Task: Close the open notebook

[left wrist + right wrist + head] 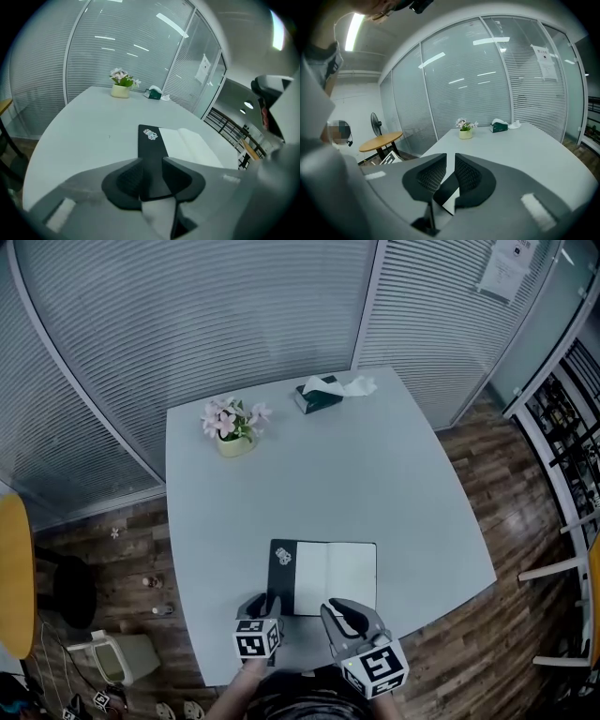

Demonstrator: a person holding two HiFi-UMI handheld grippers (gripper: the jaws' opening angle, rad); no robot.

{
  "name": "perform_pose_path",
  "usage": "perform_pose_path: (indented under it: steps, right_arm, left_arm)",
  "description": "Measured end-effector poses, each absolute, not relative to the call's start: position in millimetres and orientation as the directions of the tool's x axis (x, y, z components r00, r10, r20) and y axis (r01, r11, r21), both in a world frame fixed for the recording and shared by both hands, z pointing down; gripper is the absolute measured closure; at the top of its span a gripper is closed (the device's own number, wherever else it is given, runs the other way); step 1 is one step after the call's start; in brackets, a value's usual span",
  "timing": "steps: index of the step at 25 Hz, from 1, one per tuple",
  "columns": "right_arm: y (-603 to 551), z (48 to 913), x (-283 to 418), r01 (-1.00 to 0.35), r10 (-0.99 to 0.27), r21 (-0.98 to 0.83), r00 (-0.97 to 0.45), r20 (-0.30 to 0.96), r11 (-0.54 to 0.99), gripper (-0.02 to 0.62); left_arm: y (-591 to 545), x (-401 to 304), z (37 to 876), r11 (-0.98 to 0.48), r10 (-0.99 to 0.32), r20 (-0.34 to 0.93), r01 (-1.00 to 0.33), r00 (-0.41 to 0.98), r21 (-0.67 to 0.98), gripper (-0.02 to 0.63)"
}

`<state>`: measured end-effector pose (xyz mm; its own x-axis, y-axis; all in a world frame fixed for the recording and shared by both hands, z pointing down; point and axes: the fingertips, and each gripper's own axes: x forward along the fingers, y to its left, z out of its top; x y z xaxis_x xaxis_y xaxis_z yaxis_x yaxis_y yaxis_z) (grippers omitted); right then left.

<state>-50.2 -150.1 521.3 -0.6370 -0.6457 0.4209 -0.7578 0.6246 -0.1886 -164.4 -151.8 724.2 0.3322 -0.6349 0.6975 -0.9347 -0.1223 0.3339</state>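
Count: one notebook (323, 577), two grippers, one pot of pink flowers (234, 427), one green tissue box (319, 395), all on one pale table (394, 474).
Left gripper (262, 606): held at the table's near edge and tipped down over the notebook's near left corner, marker cube toward the person.
Left claw: in the left gripper view the left gripper (152, 164) has its jaws parted to a moderate gap. The black cover (152, 150) runs straight through that gap. It looks as if the pads stand clear of the cover, though the angle makes that hard to be sure of.
Right gripper (342, 608): just beside the left one, at the notebook's near edge under the white pages, and pointing more level, toward the far edge.
Right claw: in the right gripper view the right gripper (450, 159) shows only a narrow slit between its jaws, which grip nothing. A dark strip and a bit of white show low in the slit.
Notebook place: near the table's near edge, roughly midway along it, well apart from the pot and box at the far edge.
Notebook look: open and flat, with the black cover on the left bearing a small pale sticker (150, 134), and blank white pages (337, 576) spread to the right.
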Motion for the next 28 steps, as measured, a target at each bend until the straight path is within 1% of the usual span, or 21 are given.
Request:
perform_pose_path:
  steps: [7,11,15,22,28]
  right_arm:
    - [-149.6,520.3,-42.0,-0.77,-0.658,-0.185,-0.624,0.422,0.611,0.54]
    - [-148.1,521.1,-33.6,-0.782,-0.671,-0.182,-0.609,0.423,0.596,0.54]
    - [-145.4,521.5,-29.2,-0.786,-0.674,-0.187,-0.606,0.422,0.589,0.54]
    - [-143.5,518.3,-25.7,-0.784,-0.677,-0.189,-0.61,0.412,0.592,0.54]
    - [-141.1,513.7,-24.0,-0.776,-0.676,-0.196,-0.622,0.395,0.6,0.54]
  left_arm:
    - [-142.8,-165.8,759.4,-0.078,-0.574,0.756,-0.939,0.316,0.334,0.477]
    - [-141.8,-163.9,762.8,-0.084,-0.575,0.757,-0.943,0.31,0.322,0.474]
    - [-141.4,-162.1,761.3,-0.058,-0.573,0.75,-0.929,0.33,0.364,0.469]
    - [-139.8,-167.0,737.9,-0.004,-0.619,0.693,-0.884,0.369,0.467,0.469]
    - [-138.7,-162.1,709.5,-0.007,-0.662,0.631,-0.846,0.404,0.534,0.469]
